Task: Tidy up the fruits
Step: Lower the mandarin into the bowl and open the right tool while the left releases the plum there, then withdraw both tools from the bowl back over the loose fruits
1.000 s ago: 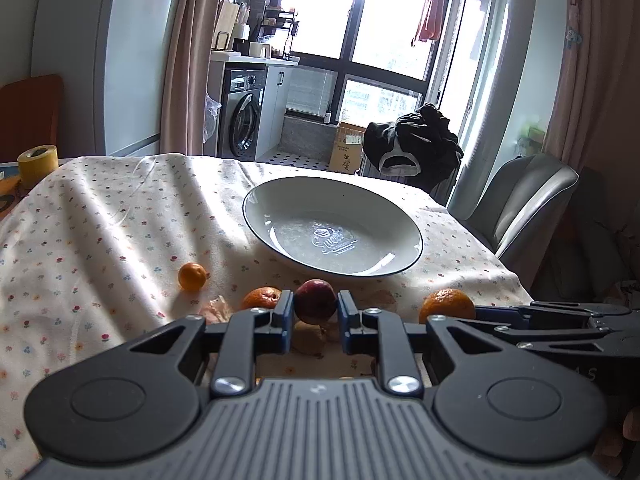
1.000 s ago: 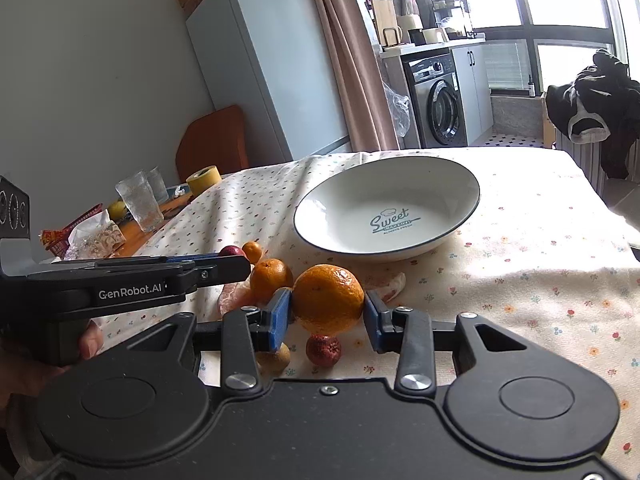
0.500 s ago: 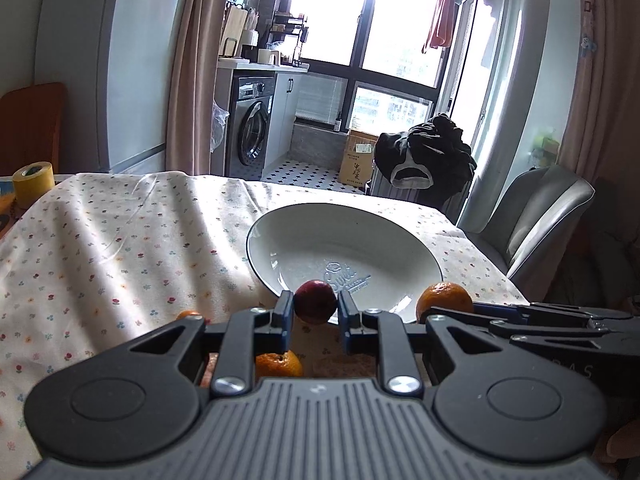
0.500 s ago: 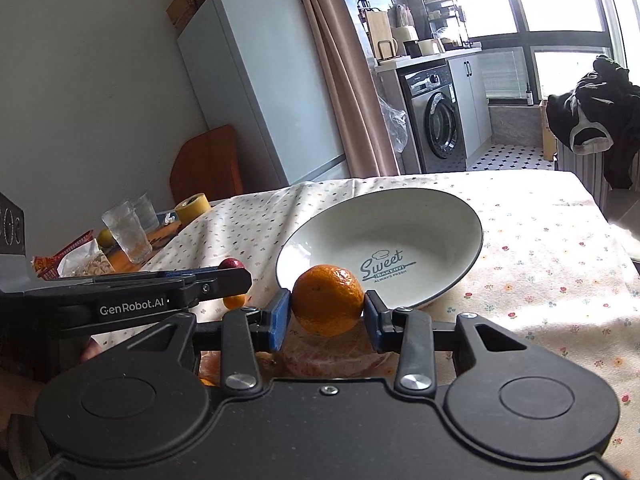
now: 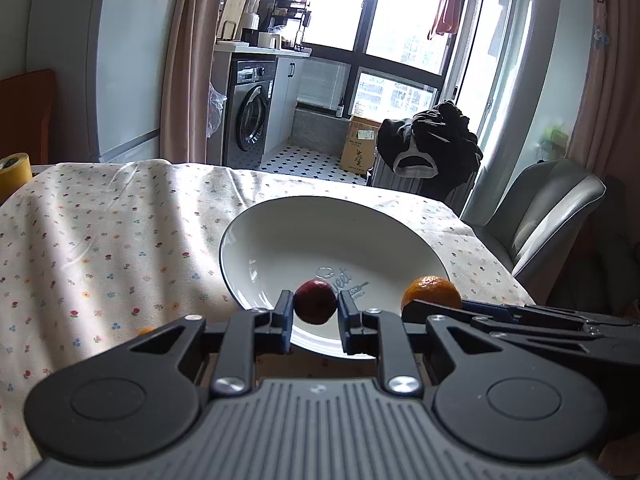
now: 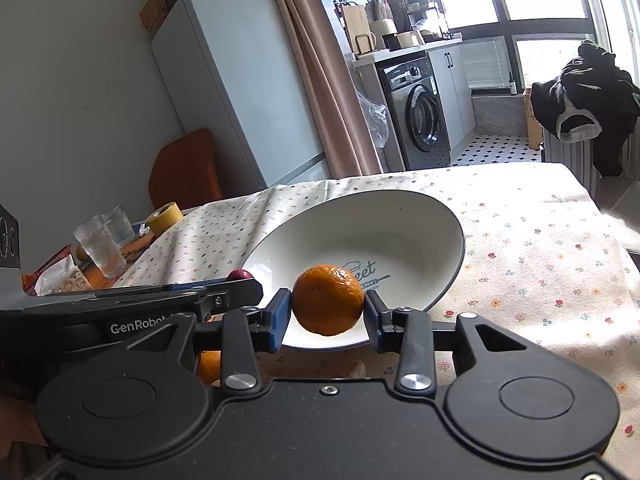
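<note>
While both tongs are hovering over the bowl (image 5: 256,240), left tongs (image 5: 316,312) gripping a red fruit (image 5: 315,306) and right tongs (image 6: 326,312) an orange (image 6: 327,300), releasing high is risking rollout.

A washing machine (image 5: 251,114) stands beyond the desk (image 5: 100,240) with its floral cloth. Left of it is a fridge (image 6: 236,92); right, black clothing (image 5: 430,148) and a cardboard box (image 5: 359,150).

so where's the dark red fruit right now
The dark red fruit is clamped in the left gripper, held over the near rim of the white bowl; the orange in the right gripper sits to its right.
</note>
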{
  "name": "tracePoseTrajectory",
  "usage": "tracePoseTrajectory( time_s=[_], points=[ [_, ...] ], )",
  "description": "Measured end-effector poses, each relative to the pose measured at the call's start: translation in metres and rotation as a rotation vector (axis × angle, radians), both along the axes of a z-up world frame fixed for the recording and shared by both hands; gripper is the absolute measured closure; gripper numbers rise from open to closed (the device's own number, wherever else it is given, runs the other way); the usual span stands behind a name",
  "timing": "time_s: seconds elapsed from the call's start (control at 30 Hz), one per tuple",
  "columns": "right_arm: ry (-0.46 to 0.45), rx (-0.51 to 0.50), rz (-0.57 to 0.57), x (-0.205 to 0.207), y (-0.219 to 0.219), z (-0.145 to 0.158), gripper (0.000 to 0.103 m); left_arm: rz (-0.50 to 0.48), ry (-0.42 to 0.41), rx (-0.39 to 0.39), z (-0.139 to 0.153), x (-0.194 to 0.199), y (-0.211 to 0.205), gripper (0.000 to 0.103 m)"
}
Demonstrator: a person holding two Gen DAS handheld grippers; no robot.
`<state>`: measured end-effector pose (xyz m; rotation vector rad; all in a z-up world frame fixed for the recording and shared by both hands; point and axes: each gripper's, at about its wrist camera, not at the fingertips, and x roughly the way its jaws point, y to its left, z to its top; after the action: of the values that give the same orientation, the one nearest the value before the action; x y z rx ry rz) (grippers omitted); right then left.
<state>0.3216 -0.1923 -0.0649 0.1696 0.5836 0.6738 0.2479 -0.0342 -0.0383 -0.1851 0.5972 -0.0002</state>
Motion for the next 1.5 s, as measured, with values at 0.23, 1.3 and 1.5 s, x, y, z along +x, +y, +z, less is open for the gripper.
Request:
tracePoseTrajectory(
  time_s=[0.23,1.3,1.5],
  points=[
    [0.008,-0.006,-0.004,0.007,-0.001,-0.003,0.066,0.005,0.043,0.001,-0.011,0.013,-0.004,0.082],
    [-0.041,-0.026,-0.07,-0.022,0.003,0.017,0.011,0.186,0.001,-0.035,0.008,-0.052,0.032,0.01],
    [-0.04,0.026,-0.048,-0.034,-0.004,0.023,0.0,0.2,0.001,-0.015,0.015,-0.066,0.033,0.003]
  ],
)
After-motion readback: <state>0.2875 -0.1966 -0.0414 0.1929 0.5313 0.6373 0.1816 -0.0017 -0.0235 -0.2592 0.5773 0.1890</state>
